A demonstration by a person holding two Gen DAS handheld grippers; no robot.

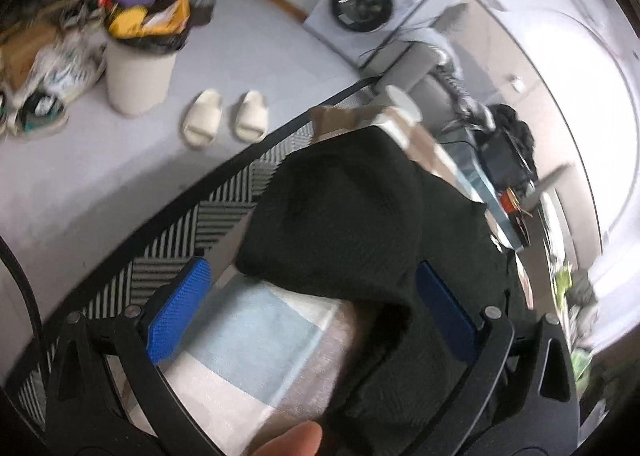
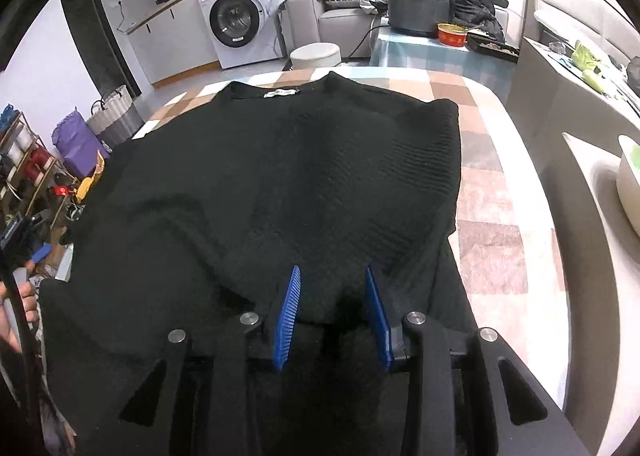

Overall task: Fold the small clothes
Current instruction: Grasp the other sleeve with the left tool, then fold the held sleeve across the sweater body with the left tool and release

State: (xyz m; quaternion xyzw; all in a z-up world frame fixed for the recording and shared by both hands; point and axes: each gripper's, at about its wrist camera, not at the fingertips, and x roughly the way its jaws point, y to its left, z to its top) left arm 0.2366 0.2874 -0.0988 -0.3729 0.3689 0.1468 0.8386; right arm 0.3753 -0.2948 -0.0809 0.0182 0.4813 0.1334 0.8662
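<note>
The left gripper (image 1: 312,296) stands spread wide, its blue pads far apart. A fold of the black sweater (image 1: 340,224) hangs between them, nearer the right pad, but neither pad presses on it. A fingertip (image 1: 292,442) shows at the bottom edge of that view. The whole left view is blurred, so the weave and the exact edge of the cloth are hard to make out, and the right pad is partly hidden behind the fold.

The right gripper (image 2: 332,316) is partly open, a modest gap between its pads. The sweater (image 2: 280,184) lies spread flat on the checked table (image 2: 492,216), collar and label at the far side. A ridge of its near hem rises into the gap; whether the pads touch it I cannot tell. The near hem is hidden under the gripper body. At the left edge a hand (image 2: 24,304) is cut off.
</note>
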